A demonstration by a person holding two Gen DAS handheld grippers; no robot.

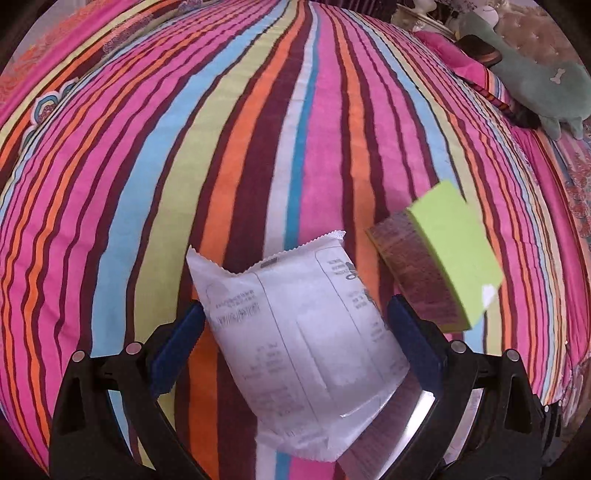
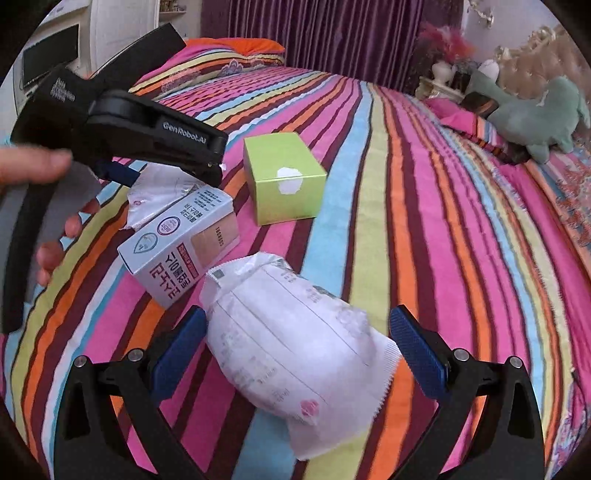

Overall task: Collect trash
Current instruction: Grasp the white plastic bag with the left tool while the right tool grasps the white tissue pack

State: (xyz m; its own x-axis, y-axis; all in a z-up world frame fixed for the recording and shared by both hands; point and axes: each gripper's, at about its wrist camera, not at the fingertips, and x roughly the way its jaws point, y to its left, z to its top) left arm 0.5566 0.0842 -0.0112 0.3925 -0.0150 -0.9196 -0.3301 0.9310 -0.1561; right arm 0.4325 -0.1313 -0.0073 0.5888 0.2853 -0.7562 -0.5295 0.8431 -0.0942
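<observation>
I am working over a wide bed (image 2: 424,206) whose cover runs in long stripes of pink, maroon, orange, pale blue and yellow-green; it fills nearly all of both views. Beyond the bed's far edge hangs a dark purple pleated curtain (image 2: 332,33). At the bed's right far corner stands a tufted, gilt-edged headboard (image 2: 543,55), and a grey-green plush toy (image 2: 535,114) lies on a pink pillow just before it. At the bed's left far corner rests an orange pillow (image 2: 236,46), with white furniture and a dark screen (image 2: 48,55) beyond it.

Near the middle of the bed sits a lime-green box (image 2: 284,177) with a white patch on its side. Nearer me, left of the box, lies a white carton with Korean print (image 2: 181,243), and behind it a white packet (image 2: 162,184) under my left gripper (image 2: 173,170).

The nearest piece of trash, a puffy white printed pouch (image 2: 295,350), lies on the bed between the wide-spread blue pads of my right gripper (image 2: 297,343), neither pad touching it.

In the left wrist view, my left gripper (image 1: 295,332) is spread wide around a white packet (image 1: 295,332); the packet brushes the pads, but whether they press on it I cannot tell. The lime-green box (image 1: 454,254) lies just right of it.
</observation>
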